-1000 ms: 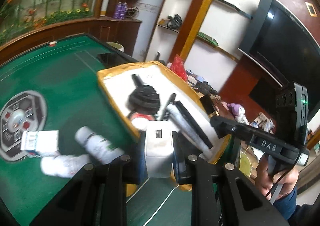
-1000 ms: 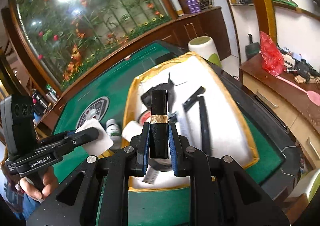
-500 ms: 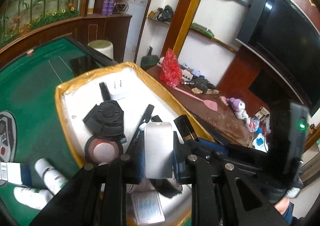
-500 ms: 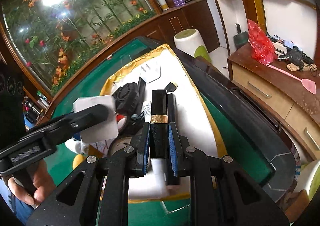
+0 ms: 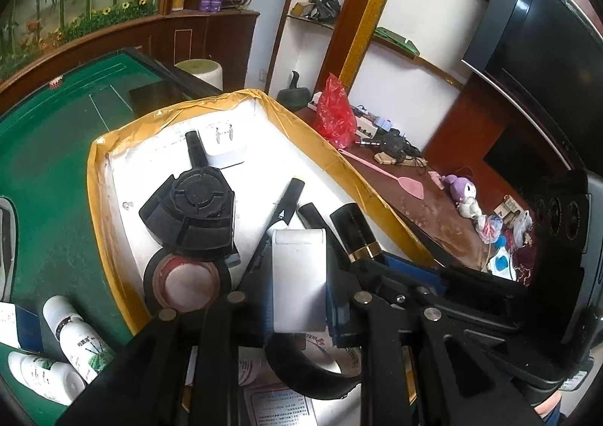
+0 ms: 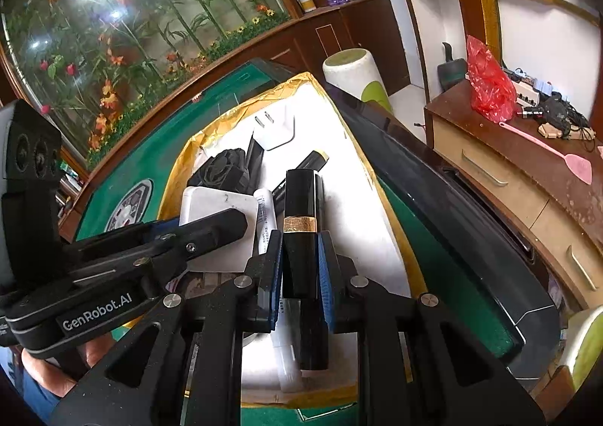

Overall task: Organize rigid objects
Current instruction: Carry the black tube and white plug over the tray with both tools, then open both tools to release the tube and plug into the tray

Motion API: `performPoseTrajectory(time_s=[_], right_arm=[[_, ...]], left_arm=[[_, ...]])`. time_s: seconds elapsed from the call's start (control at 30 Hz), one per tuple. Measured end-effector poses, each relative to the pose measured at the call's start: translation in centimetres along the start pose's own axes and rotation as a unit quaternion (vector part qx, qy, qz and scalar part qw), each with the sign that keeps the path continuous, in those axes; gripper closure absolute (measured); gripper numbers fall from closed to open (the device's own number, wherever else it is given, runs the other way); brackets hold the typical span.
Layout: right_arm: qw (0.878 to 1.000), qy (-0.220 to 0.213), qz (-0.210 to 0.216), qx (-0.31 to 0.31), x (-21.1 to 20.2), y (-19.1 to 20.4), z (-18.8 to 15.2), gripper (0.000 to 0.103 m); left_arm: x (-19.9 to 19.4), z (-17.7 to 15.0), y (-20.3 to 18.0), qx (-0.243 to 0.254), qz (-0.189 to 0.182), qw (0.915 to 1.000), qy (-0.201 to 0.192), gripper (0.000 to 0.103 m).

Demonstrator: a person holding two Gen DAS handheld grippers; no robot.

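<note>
- The left gripper (image 5: 297, 275) is clamped on a flat white block (image 5: 297, 275), which sits upright between its blue pads above the near end of the tray (image 5: 98, 200).
- The right gripper (image 6: 299, 260) is closed tight on a black tube (image 6: 301, 234) with a gold band, pinched below the band; the tube points forward along the fingers and hangs over the tray's white floor.
- The two grippers sit close together: in the left view the black tube shows just right of the white block, and in the right view the white block (image 6: 218, 226) shows just left of the tube.
- The tray, white inside with a yellow taped rim, rests on the green bench (image 5: 45, 162).
- Inside the tray lie a black fan-shaped part (image 5: 192, 211), a roll of black tape (image 5: 186, 281) touching its near side, a white plug (image 5: 222, 141) at the far end, and a black marker (image 5: 286, 200).
- Two white bottles (image 5: 75, 339) lie on the bench just outside the tray's left rim, near a white-and-blue box (image 5: 15, 320).
- A hand (image 6: 56, 377) grips the left gripper's handle at the lower left of the right view.
</note>
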State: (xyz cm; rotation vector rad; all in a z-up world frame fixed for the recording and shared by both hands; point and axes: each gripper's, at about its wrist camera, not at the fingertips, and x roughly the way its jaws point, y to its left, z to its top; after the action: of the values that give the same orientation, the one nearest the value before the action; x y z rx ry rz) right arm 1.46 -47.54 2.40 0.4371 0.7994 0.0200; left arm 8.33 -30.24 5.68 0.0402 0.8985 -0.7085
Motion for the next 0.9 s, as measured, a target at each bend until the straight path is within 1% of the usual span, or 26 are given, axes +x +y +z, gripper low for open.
performPoseTrajectory(time_s=[0.27, 0.53, 0.67, 0.8, 0.9], right_arm=[[1.0, 0.0, -0.021, 0.001, -0.1, 0.1, 0.0, 0.085], [1.0, 0.0, -0.025, 0.005, -0.5, 0.3, -0.2, 0.085], [0.999, -0.018, -0.034, 0.002, -1.8, 0.6, -0.4, 0.085], [0.999, -0.027, -0.026, -0.002, -2.9, 1.5, -0.6, 0.085], [0.999, -0.034, -0.016, -0.011, -3.6, 2.6, -0.7, 0.079]], left_arm=[[-0.1, 0.1, 0.0, 0.0, -0.001, 1.0, -0.003, 0.08], [-0.8, 0.0, 0.4, -0.008, -0.013, 0.9999, -0.001, 0.079], [-2.2, -0.4, 0.5, -0.009, -0.017, 0.9997, -0.013, 0.079], [-3.9, -0.9, 1.1, -0.014, -0.022, 0.9994, -0.024, 0.079], [-5.4, -1.4, 2.1, -0.015, -0.021, 0.9991, -0.033, 0.079]])
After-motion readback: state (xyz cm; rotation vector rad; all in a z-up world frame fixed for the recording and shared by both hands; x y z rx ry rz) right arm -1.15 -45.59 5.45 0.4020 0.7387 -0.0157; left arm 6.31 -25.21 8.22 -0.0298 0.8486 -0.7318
